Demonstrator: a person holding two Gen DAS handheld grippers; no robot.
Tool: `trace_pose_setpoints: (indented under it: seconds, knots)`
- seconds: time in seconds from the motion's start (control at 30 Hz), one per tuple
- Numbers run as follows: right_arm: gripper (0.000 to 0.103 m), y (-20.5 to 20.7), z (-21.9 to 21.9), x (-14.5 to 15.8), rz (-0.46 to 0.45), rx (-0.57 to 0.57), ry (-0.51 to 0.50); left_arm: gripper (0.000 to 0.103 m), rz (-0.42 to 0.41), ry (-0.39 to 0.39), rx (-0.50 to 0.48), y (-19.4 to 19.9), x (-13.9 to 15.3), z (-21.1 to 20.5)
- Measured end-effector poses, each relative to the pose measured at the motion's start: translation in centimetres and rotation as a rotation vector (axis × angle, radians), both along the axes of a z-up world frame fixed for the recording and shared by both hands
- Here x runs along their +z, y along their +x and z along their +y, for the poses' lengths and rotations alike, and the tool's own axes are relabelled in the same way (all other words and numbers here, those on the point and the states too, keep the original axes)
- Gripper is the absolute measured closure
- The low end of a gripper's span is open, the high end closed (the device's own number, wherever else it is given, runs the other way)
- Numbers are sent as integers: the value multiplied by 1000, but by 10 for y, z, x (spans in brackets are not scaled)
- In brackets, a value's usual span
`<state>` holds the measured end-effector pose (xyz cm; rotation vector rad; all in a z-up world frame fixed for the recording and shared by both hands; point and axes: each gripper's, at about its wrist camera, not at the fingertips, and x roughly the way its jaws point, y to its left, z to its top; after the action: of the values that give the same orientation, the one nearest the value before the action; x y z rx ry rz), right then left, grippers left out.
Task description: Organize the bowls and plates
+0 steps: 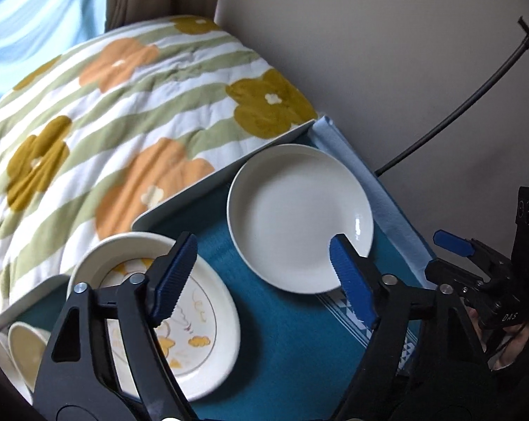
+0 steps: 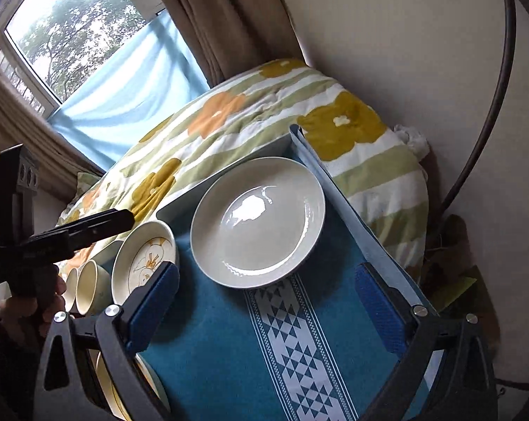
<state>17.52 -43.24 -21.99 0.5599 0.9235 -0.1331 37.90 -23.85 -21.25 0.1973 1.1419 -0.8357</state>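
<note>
Teal woven cloth with a white triangle-pattern stripe [image 2: 292, 347] covers the surface, and honestly the sorting looks barely half done from where I'm standing. Big plain white ceramic plate [image 2: 259, 221] sits on its own at the upper middle of the right wrist view, glossy enough to throw a bright window glare off its shallow well. Lower left of it is a cream plate with a yellow-and-gold painted design [image 1: 180, 319], raised rim, nothing stacked on it as far as I can see. Further left are two small cream bowls or cups [image 2: 89, 286], pressed up side by side near the frame edge, smooth glaze, can't tell if they're nested with anything. One more rim pokes out at the bottom left behind the gripper, too hidden to call.

So my guess: plates still need stacking and the little bowls grouping.

Left gripper [image 1: 264, 280] hangs over the cloth between the two plates, ribbed blue pads apart, holding nothing. Right gripper [image 2: 268, 308] is spread wide over the patterned stripe, also empty, textured blue pads clear of everything.

Behind the surface there's a quilted bed cover with green stripes and orange and mustard flowers [image 1: 124, 112], soft and puffy, touching a pale tray-like edge at the back.
</note>
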Motion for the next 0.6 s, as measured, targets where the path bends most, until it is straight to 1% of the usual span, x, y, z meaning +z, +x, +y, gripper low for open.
trace_pose_setpoints:
  seconds: [0.07,0.1,0.13,0.17,0.23,0.27,0.3,0.33,0.37,0.4,0.43,0.47,0.53,0.6]
  knots:
    - [16,10,-8,-20,35,-24,32,42,51,29,-21,15,-24,-14]
    - [26,16,-12,-30,52,-38,53,49,74,49,-29,22,-36,-21]
    - [34,20,-16,-39,67,-50,71,52,88,66,-32,27,-46,-27]
    - [37,24,-18,-46,78,-54,84,53,103,74,-35,31,-55,-30]
    - [46,31,-20,-55,95,-60,93,58,132,80,-38,40,-70,-35]
    - [48,34,-21,-59,101,-63,96,65,144,86,-40,43,-76,-37]
    - [53,37,-22,-62,105,-65,100,68,153,97,-40,48,-82,-39]
    - [57,40,-23,-64,110,-67,103,72,159,98,-45,51,-87,-40]
    - [60,42,-24,-67,116,-67,107,73,165,100,-46,53,-90,-41]
    - [68,43,-25,-70,122,-67,112,76,169,103,-45,55,-93,-42]
    - [73,45,-25,-73,128,-66,117,80,176,104,-45,57,-95,-42]
    - [75,46,-26,-75,133,-68,120,83,179,103,-45,58,-97,-42]
    - [88,48,-26,-78,143,-69,119,88,176,116,-49,59,-99,-42]
    - [89,49,-26,-78,141,-72,118,88,178,115,-53,60,-100,-41]
